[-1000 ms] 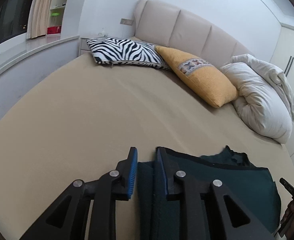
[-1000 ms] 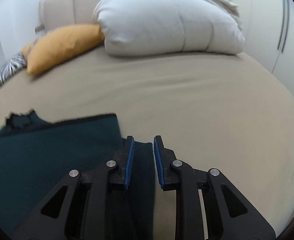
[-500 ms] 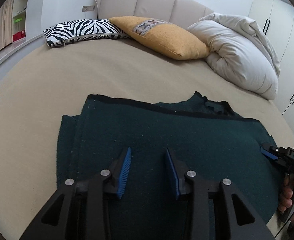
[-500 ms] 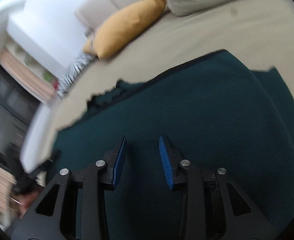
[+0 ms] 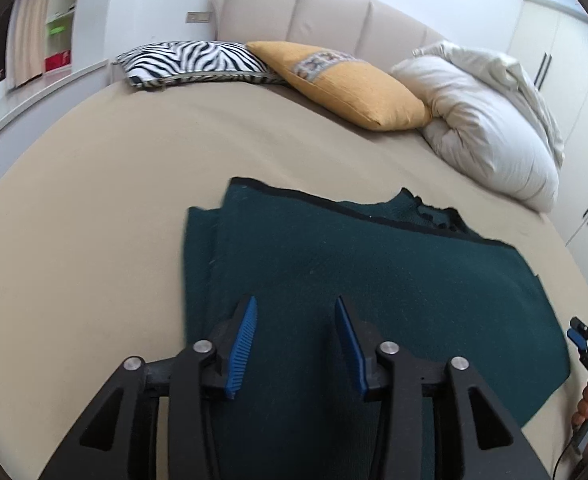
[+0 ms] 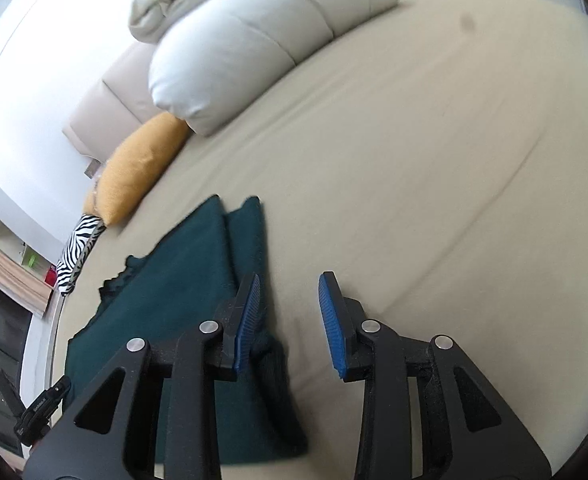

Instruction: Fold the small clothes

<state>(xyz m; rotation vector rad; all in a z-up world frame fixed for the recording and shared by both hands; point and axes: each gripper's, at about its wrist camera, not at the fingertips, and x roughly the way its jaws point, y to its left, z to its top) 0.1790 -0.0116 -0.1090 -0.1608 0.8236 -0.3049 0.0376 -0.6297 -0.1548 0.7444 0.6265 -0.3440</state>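
A dark green garment (image 5: 373,280) lies folded flat on the beige bed (image 5: 94,220), its black-trimmed edge toward the pillows. My left gripper (image 5: 295,308) hovers over the garment's near part; its jaws are opening and nothing is between the blue pads. In the right wrist view the garment (image 6: 182,280) sits to the left. My right gripper (image 6: 290,280) is open above its right edge, with only bare sheet and the cloth's border under the gap. The right gripper's tip (image 5: 585,344), held by a hand, shows at the far right of the left wrist view.
At the head of the bed are a zebra pillow (image 5: 190,60), a yellow pillow (image 5: 345,84) and a bunched white duvet (image 5: 485,120). A padded headboard (image 5: 313,12) stands behind them. Wardrobe doors (image 5: 553,60) are on the right, and a ledge with shelves (image 5: 54,40) on the left.
Both grippers were closed on the garment's side edges a second ago; they have let go, widened and pulled back. The right gripper has rolled and swung over the garment's right edge.
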